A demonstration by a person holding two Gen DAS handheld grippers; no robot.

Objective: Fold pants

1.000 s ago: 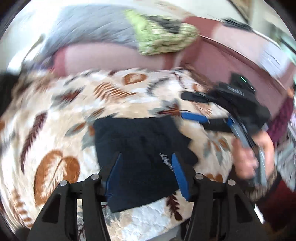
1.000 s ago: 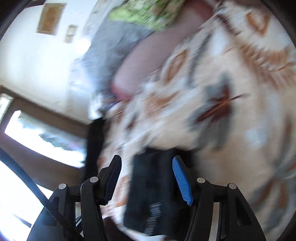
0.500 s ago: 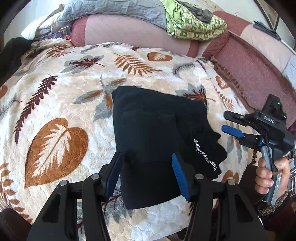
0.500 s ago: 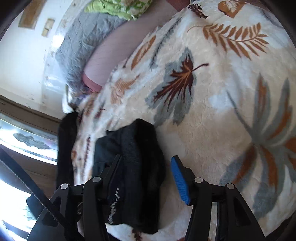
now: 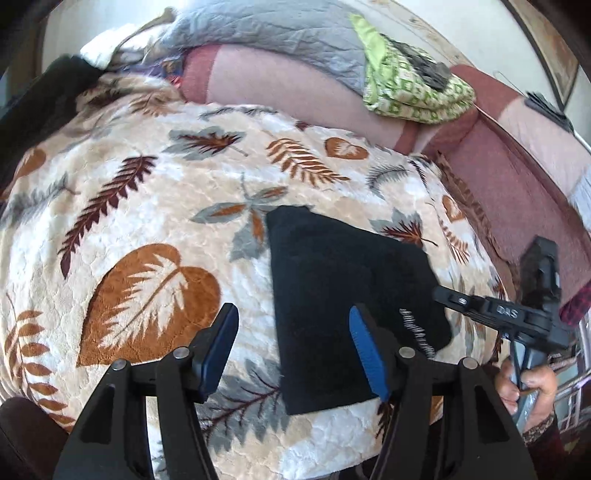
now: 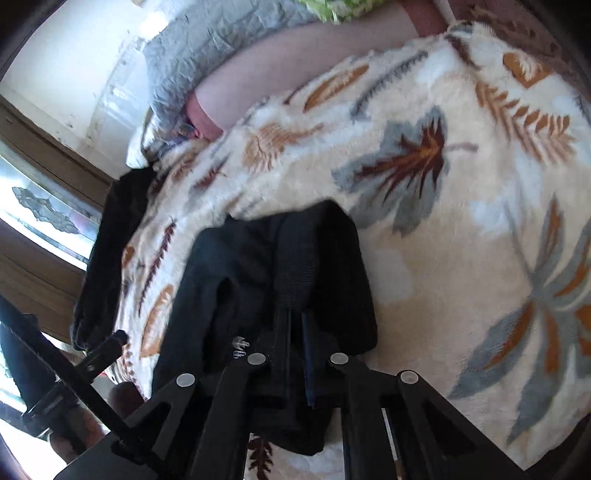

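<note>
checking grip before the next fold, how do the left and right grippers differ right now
The right gripper has its jaws shut together, pinching the near edge of the black pants; the left gripper is opening, its pads off the cloth.
The left gripper frames the pants' left edge and the leaf-print blanket; the right gripper sits at the pants' right side.
Both angle down toward the bed.

A cream leaf-print blanket (image 5: pixel 155 229) covers the bed. At twelve o'clock a grey quilt (image 5: pixel 280 33) drapes over a pink cushion (image 5: pixel 280 85). At one o'clock lies a folded green patterned cloth (image 5: pixel 413 92). At ten o'clock, a dark garment (image 5: pixel 44 99) hangs off the bed's edge.
</note>
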